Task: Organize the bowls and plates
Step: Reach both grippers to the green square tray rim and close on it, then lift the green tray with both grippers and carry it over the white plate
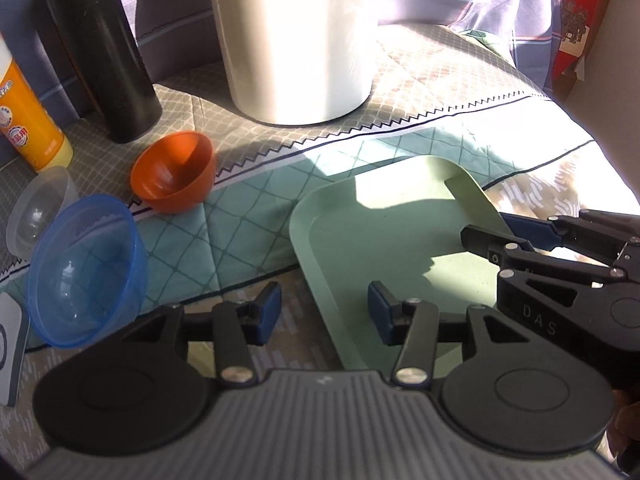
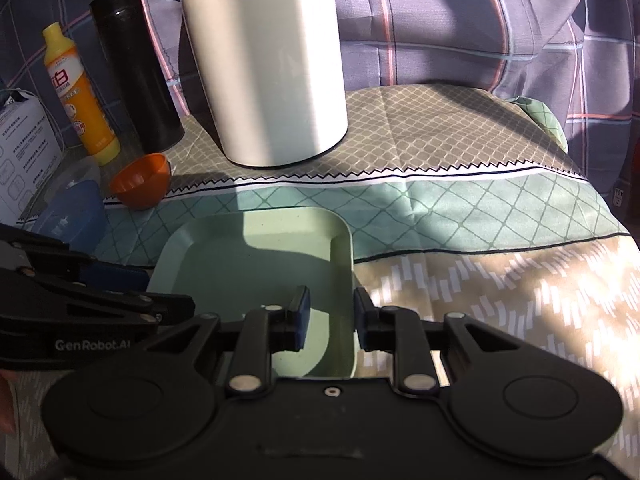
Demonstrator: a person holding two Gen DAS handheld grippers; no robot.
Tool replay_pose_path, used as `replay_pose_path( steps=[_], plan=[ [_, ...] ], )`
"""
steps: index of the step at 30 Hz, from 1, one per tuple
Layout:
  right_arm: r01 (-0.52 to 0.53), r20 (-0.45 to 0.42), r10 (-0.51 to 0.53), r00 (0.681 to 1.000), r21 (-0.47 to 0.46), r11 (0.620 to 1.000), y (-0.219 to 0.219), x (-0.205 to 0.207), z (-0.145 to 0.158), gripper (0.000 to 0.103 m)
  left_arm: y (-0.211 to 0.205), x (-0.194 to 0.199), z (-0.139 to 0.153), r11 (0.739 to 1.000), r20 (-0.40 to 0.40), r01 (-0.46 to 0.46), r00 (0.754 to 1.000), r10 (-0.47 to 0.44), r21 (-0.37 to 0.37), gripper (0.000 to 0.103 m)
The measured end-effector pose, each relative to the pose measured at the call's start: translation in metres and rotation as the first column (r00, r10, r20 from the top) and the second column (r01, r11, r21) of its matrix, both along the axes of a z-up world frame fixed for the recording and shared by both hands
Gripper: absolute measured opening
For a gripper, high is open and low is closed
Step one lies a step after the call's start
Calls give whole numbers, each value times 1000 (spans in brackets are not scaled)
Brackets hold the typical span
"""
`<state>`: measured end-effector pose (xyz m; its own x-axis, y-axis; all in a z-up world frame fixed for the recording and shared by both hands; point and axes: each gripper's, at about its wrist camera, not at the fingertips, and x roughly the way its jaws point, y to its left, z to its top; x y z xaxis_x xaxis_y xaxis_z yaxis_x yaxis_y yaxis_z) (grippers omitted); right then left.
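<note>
A pale green square plate lies on the quilted cloth; it also shows in the right wrist view. My left gripper is open, its fingers straddling the plate's near left edge. My right gripper is part open with its fingers on either side of the plate's right rim; it shows from the side in the left wrist view. An orange bowl, a blue clear bowl and a clear colourless bowl lie tilted at the left.
A tall white cylinder stands behind the plate. A black flask and a yellow bottle stand at the back left. A white box is at the far left. The cloth stretches to the right.
</note>
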<state>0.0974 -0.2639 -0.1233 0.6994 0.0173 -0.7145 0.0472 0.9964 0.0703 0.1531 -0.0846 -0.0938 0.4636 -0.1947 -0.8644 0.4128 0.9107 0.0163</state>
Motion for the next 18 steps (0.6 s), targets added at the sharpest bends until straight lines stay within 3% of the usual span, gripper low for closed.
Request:
replay_pose_path(
  steps=[3,5,8,18],
  plan=[
    [11,3,-11,1000,-45,999,10,1,0,25,0,-1,0,1000,1,3,1000,-3,1,48],
    [35,-9,-36,999,-33,999,11,2,1,26,-3,-3,2,1000,-7,20,1000,-20,-7,30],
    [43,-53,-43,998,-1,999,15,1,5,31,-7,-10,5,999,22,25,999,-26,38,29],
    [89,-64,-86,994,43,995,21,-27,29,31,9,-33,30,1000,5,-4,1000,4,-6,27]
  ],
)
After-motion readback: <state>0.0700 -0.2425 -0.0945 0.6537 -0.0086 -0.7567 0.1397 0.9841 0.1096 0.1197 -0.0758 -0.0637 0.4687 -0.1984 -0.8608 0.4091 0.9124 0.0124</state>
